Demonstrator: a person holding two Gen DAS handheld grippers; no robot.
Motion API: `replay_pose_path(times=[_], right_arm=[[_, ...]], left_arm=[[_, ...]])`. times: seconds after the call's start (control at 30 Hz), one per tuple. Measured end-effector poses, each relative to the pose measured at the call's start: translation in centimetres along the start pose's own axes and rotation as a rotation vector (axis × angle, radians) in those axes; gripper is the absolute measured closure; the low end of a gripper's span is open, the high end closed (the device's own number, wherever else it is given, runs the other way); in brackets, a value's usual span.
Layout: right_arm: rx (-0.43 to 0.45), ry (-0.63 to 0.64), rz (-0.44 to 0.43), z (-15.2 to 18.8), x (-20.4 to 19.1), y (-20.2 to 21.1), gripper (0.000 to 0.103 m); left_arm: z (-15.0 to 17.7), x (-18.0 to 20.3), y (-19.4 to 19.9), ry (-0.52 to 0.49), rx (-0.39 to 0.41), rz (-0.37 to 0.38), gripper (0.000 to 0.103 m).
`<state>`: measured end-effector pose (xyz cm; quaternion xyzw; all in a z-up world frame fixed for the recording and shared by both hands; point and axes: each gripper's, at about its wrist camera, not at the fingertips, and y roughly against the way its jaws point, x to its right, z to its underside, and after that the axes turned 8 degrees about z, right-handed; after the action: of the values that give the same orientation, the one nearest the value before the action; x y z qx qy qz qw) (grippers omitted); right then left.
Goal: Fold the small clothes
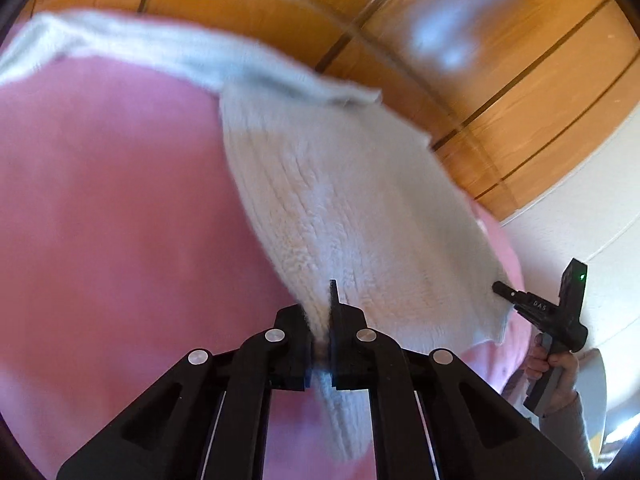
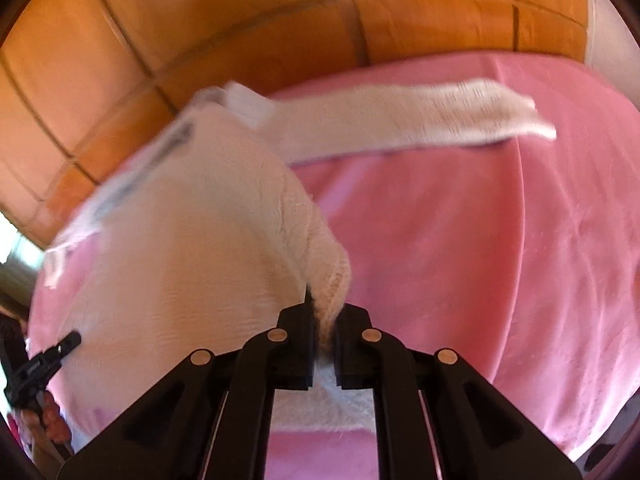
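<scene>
Gripping one white knit sweater (image 1: 340, 208) over the pink blanket (image 1: 100, 220) — my left gripper (image 1: 320, 320) and right gripper (image 2: 326, 316) each clamped on its hem. Risk: fluffy knit could slip free, or the sleeve (image 2: 420, 116) trail crooked — spoiling my fold.

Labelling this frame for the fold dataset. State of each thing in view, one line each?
left tongs: shut on the white knit sweater's edge.
right tongs: shut on another part of its edge.
white knit sweater: pinched by both tongs, one sleeve stretched out flat on the cover.
pink cover: spread out under the sweater, mostly smooth.
</scene>
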<state>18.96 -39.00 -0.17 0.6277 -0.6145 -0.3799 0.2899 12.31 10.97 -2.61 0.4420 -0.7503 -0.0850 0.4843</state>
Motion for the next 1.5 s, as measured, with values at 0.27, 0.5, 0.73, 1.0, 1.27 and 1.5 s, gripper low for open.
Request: replay_pose_path(times=[0.27,0.5,0.73,1.0,1.27,1.5], right_arm=[[0.022,0.133,-0.167,6.1,-3.9,8.2,0.098],[-0.210,0.153,-0.112,15.5,-4.4,2.8,0.098],[-0.147,0.078,-0.117,11.8,-2.7,3.4,0.050],[0.018,-0.310,-0.060,1.1,4.6,-0.8,0.048],[0.056,-0.676,0.080,-6.9,13.4,-9.7,0.054],[0.043,-0.578,0.262,-12.2,13.7,-12.6,0.098]], left_arm=[[0.1,0.6,11.2,-0.154,0.031,-0.120,0.099],[6.4,-6.8,9.3,-0.008,-0.110,-0.347,0.099],[5.0,-4.5,10.1,-0.032,0.060,-0.386,0.075],[2.7,1.9,2.0,-0.063,0.057,-0.159,0.075],[4.7,8.7,-8.0,-0.294,-0.121,-0.088,0.075],[5.5,8.8,-10.5,-0.290,-0.187,-0.077,0.075]])
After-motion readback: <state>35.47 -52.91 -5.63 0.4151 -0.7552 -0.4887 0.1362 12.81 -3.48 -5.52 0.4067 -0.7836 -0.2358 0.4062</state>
